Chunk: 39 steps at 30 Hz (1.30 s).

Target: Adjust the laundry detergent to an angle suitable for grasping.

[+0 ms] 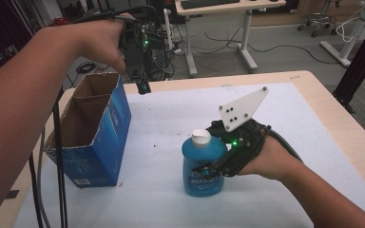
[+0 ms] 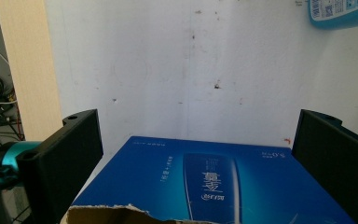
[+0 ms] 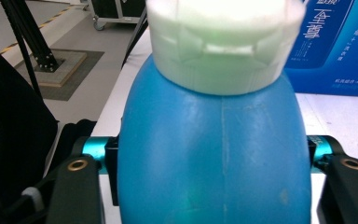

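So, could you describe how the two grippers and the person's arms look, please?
Both grippers are black. The right gripper carries a pale three-cornered plate with small dark holes, a green light and a dark cable trailing past the wrist. The left gripper also shows a green light, a teal fitting at its tip, and black cables hanging down. In the gripper views, broad black jaws sit on teal fittings. Both forearms are bare, without sleeves.

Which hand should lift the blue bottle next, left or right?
Right. The right gripper already has its jaws around the blue bottle, which stands upright; the left gripper hangs open above the blue box.
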Available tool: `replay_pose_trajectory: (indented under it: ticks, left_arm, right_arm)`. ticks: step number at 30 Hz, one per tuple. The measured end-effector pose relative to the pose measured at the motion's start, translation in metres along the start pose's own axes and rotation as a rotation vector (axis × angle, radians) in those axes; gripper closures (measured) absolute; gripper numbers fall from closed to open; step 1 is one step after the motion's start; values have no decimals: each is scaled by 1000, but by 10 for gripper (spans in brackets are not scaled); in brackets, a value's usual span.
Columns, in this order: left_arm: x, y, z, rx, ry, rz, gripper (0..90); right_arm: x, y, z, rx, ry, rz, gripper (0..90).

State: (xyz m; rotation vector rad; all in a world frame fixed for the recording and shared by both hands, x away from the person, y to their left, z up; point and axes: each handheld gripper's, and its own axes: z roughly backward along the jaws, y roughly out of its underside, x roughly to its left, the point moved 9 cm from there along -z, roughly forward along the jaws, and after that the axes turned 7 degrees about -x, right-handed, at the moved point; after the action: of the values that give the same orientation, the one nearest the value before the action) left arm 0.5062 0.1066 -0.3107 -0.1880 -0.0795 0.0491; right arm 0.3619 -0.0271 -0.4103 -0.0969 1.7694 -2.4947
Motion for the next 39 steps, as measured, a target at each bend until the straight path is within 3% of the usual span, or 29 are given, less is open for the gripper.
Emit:
replay_pose_trajectory:
  ticks: [11, 15, 29, 32, 39]
  left_arm:
    - [3, 0, -3, -5, 4, 8, 17]
    - [3, 1, -3, -5, 5, 7, 17]
    - [4, 3, -2, -1, 2, 16, 17]
    - [4, 3, -3, 0, 3, 14, 17]
    - [6, 5, -3, 6, 3, 21, 17]
  right_arm:
    - [2, -2, 4, 2, 9, -13, 242]
    - [2, -2, 6, 5, -1, -39, 223]
    - [3, -4, 15, 5, 13, -24, 221]
    - [2, -4, 17, 9, 31, -32, 140]
    - [2, -2, 21, 39, 38, -35, 131]
